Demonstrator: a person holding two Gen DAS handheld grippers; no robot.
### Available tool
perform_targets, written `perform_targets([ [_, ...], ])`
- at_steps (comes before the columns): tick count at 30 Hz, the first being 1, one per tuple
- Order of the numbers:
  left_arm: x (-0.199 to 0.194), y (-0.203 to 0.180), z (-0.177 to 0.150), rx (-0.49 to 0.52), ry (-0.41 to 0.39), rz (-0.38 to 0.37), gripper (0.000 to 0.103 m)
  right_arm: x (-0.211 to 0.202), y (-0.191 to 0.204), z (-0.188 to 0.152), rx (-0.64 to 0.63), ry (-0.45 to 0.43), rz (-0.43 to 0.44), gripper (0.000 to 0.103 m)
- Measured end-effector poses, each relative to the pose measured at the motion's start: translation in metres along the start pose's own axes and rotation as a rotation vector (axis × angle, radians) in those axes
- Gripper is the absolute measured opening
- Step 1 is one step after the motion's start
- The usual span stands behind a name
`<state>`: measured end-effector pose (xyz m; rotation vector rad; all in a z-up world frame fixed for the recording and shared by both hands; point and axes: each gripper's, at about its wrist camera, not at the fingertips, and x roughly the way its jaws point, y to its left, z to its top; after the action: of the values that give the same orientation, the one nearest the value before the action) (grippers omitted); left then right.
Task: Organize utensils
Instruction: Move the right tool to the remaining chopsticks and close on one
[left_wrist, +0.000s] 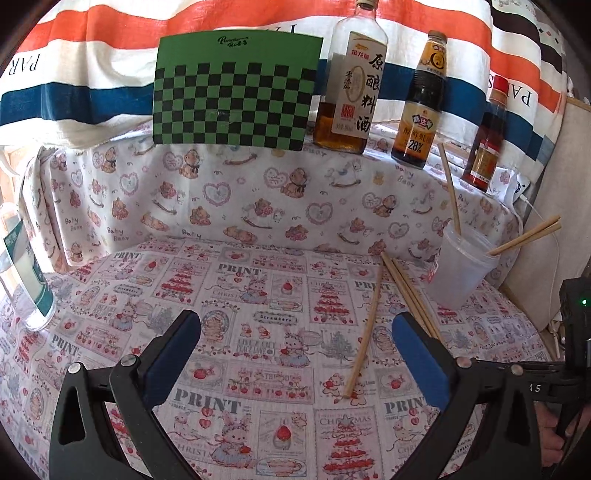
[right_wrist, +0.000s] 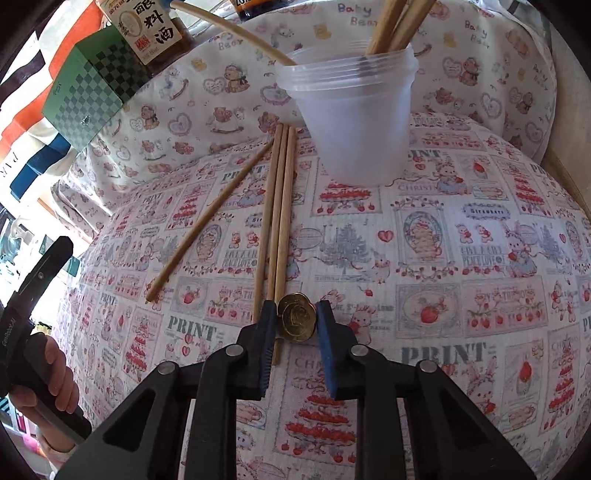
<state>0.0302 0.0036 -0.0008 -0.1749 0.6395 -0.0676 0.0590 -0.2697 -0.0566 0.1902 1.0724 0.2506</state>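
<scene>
My right gripper (right_wrist: 297, 317) had narrowed around a gold cap (right_wrist: 296, 319), contact unclear. Three chopsticks (right_wrist: 277, 221) lay touching its left pad, the cup (right_wrist: 354, 122) beyond. Risk: pinching the cap instead. Left gripper (left_wrist: 295, 354) spread, empty.

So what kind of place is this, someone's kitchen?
Probably a home table or kitchen corner, dressed for recording. Sauce bottles stand along the back, wooden chopsticks lie on a cartoon-print tablecloth, and more stand in a plastic cup.
</scene>
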Motion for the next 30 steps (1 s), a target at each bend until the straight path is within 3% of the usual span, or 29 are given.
perform_targets([
  [2,0.007,0.003,-0.002,-0.021,0.042,-0.019,0.103,0.000,0.004,-0.001,-0.013,-0.013,-0.018,0.024],
  [5,0.018,0.001,-0.006,-0.031,0.098,-0.052,0.103,0.000,0.006,-0.001,-0.022,-0.024,-0.019,0.014],
  [8,0.021,-0.005,-0.011,-0.001,0.107,-0.046,0.103,-0.006,0.001,0.000,-0.002,-0.057,-0.011,0.008],
  [13,0.021,-0.016,-0.014,0.074,0.086,-0.010,0.103,-0.044,-0.003,0.002,0.011,-0.240,-0.021,0.005],
  [18,0.022,-0.014,-0.013,0.068,0.096,-0.005,0.103,-0.082,-0.001,-0.001,0.005,-0.433,-0.033,0.004],
  [24,0.032,-0.011,-0.015,0.087,0.144,0.073,0.103,-0.127,0.018,-0.015,-0.068,-0.718,-0.203,0.004],
  [30,0.041,-0.019,-0.022,0.134,0.179,0.054,0.102,-0.140,0.020,-0.017,-0.079,-0.769,-0.198,0.004],
])
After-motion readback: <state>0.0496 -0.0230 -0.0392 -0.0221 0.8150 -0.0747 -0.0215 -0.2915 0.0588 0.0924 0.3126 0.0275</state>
